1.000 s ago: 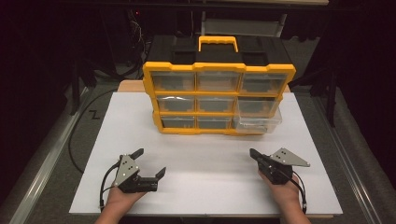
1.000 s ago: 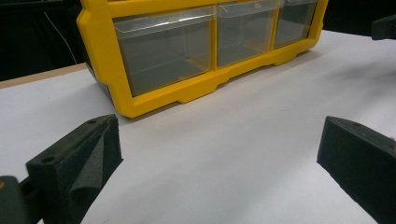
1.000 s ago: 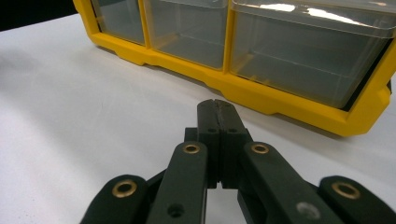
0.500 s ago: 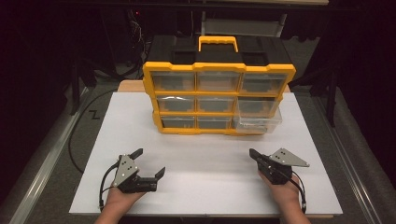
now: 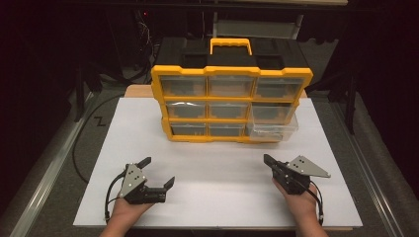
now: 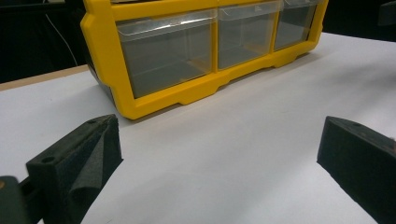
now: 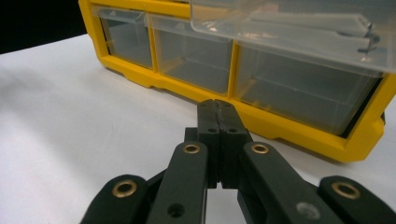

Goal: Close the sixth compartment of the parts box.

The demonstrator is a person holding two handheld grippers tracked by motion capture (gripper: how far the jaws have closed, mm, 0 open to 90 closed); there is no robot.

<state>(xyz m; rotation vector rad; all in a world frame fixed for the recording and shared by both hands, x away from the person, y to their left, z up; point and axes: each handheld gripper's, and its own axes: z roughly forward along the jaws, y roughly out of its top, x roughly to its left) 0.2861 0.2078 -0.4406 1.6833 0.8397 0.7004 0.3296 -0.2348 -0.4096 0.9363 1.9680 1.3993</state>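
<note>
I have both hands resting low on the white board (image 5: 217, 197), near its front edge and well apart from each other. My left hand (image 5: 126, 212) comes in from the bottom left and holds the left gripper (image 5: 157, 173) angled toward the right, its jaws spread wide; in the left gripper view the two black pads sit at opposite edges with bare white surface between them. My right hand (image 5: 299, 205) comes in from the bottom right, holding the right gripper (image 5: 269, 160) pointed up and to the left toward the cabinet. Its jaws are pressed together with nothing between them, which the right gripper view shows clearly as a thin seam down the middle.

The yellow drawer cabinet (image 5: 231, 71) stands upright at the far middle of the board, three rows of three clear drawers, with a yellow handle (image 5: 230, 45) on its black top. The clear drawer (image 5: 272, 127) at the lower right is pulled partway out toward me; the others sit flush.

I can read no brand, label or writing on the cabinet or the grippers.
</note>
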